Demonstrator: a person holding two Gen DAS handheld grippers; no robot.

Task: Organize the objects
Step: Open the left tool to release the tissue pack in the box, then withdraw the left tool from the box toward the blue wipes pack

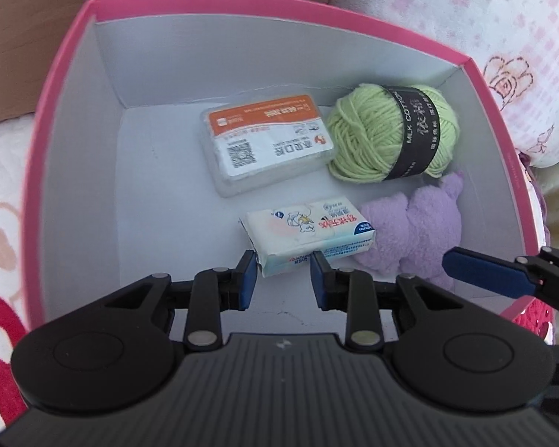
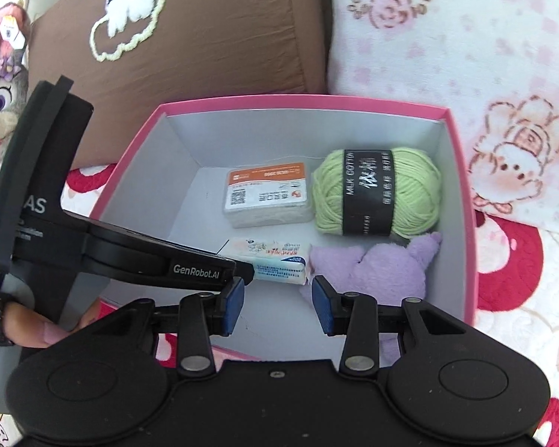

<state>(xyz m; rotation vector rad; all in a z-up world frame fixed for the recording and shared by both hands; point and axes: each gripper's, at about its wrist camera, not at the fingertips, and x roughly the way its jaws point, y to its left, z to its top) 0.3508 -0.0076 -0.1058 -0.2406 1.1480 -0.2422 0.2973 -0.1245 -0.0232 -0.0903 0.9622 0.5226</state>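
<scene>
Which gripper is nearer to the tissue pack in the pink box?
Left. The left gripper has its open fingers at the tissue pack's near end; the right gripper hangs open beside it, nearer the purple plush.

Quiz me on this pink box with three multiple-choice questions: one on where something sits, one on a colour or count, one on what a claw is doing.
1. Where in the box is the yarn?
A. far right corner
B. near left corner
C. outside it

2. How many things lie in the box?
A. two
B. four
C. six

3. The left claw is:
A. shut on the yarn
B. open around the tissue pack's near end
C. out of the box

Answers:
1 A, it lies by the far and right walls.
2 B: yarn, tissue pack, card case, purple plush.
3 B, its pads flank the pack, gap visible.
</scene>
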